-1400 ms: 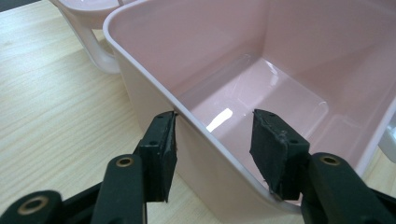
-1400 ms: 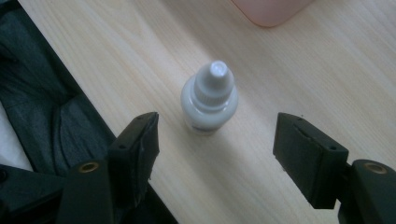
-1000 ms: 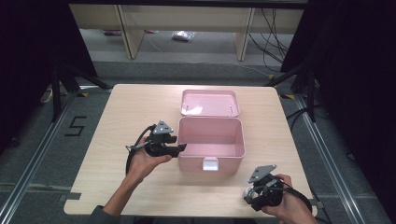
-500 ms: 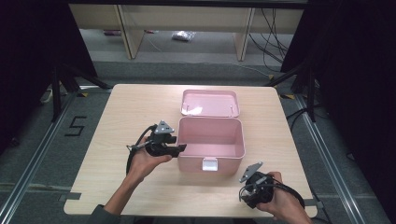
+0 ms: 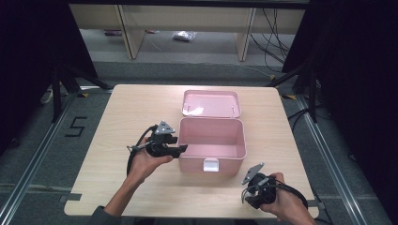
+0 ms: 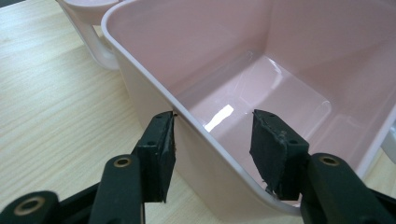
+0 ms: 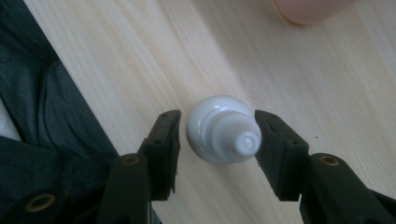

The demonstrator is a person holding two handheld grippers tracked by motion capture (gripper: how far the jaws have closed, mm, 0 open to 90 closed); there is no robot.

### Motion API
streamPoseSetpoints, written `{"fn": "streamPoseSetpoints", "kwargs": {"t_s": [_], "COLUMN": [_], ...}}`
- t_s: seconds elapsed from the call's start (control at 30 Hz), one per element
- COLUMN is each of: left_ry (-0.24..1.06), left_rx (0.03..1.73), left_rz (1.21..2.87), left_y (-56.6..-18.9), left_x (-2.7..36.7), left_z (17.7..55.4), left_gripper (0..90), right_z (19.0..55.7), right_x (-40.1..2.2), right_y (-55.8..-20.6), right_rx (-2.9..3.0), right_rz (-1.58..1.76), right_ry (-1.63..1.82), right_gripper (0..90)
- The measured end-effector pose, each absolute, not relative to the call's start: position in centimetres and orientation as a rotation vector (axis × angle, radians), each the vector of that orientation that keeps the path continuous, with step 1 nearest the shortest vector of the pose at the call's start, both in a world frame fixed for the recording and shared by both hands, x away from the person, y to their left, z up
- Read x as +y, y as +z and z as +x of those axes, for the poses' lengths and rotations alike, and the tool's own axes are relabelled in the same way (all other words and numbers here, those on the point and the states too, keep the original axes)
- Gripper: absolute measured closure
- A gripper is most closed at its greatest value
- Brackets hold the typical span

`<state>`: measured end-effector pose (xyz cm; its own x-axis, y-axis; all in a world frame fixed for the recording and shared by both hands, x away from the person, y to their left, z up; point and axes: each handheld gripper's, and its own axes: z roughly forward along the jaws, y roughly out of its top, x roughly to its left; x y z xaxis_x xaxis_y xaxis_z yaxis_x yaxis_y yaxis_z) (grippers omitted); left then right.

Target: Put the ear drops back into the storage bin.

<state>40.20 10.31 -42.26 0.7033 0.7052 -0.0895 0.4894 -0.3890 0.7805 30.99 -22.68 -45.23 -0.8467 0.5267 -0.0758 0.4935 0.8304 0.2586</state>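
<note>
the left tool (image 5: 180, 149) sits at the left wall of the open pink box (image 5: 213, 140), which stands at the middle of the worktop (image 5: 126, 108). in the left gripper view its jaws straddle that wall, one pad outside and one inside; the outer pad meets the rim, the inner pad stands clear of the wall, so the jaws are spread and not clamped. the box lid (image 5: 211, 103) lies flat on the far side of the box, joined to it. the right tool (image 7: 215, 135) is at the near right corner of the worktop, pointing down at a small white bottle (image 7: 223, 129) that stands upright just beside the near edge. its jaws have just been closing, with the bottle between them; a narrow gap shows at the left pad, while the right pad is at the bottle's side, so a firm pinch cannot be confirmed.
</note>
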Motion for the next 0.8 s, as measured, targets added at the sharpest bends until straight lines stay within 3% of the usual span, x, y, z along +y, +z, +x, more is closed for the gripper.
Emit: {"fn": "streamPoseSetpoints", "kwargs": {"t_s": [0.23,0.8], "left_ry": [0.319,0.321], "left_rx": [0.938,0.940], "left_rz": [2.057,2.055], "left_y": [-42.1,-41.9], "left_x": [10.4,10.6], "left_z": [40.0,39.7], "left_gripper": [50.6,52.1], "right_z": [31.1,31.7], "right_x": [-22.5,-22.4], "right_y": [-45.2,-43.7], "right_rx": [2.880,2.917], "right_rz": [0.828,0.820], "right_ry": [0.311,0.309], "right_gripper": [59.7,60.3]}}
